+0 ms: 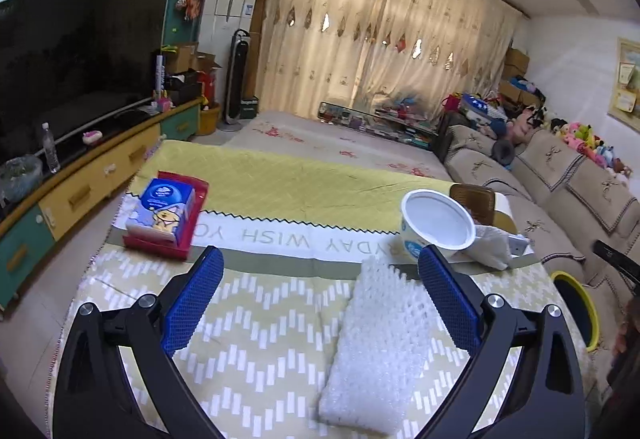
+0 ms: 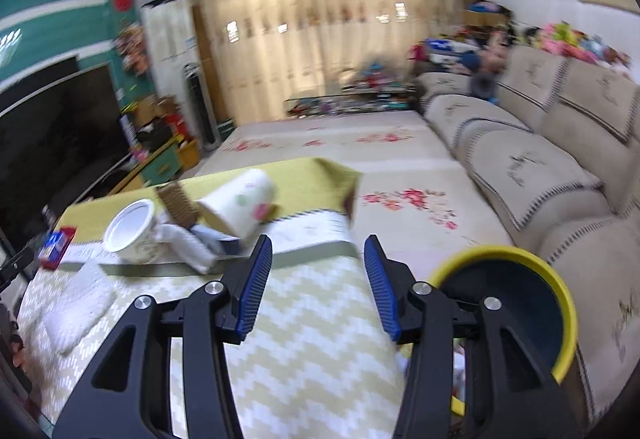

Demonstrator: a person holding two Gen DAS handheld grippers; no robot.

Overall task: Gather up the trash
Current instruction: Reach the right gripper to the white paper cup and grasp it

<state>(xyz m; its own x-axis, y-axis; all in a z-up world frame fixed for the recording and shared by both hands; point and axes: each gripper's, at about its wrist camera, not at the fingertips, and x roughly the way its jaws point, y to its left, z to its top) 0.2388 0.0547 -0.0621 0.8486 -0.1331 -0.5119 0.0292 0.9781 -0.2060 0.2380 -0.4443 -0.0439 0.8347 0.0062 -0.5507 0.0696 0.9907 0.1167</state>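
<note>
A white foam mesh sheet lies flat on the cloth-covered table, framed by the left tongs, spread wide and empty, seemingly lined up to pinch it. At two o'clock, the yellow-rimmed bin waits beside the right tongs, likewise spread.

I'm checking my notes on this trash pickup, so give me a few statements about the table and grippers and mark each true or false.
1. The left gripper is open and empty. True.
2. The foam sheet lies flat on the table. True.
3. The white tub stands upside down. False: it lies tipped on its side, its mouth towards the camera.
4. The right gripper holds a cup. False: it is open and empty.
5. The bin has a yellow rim. True.
</note>
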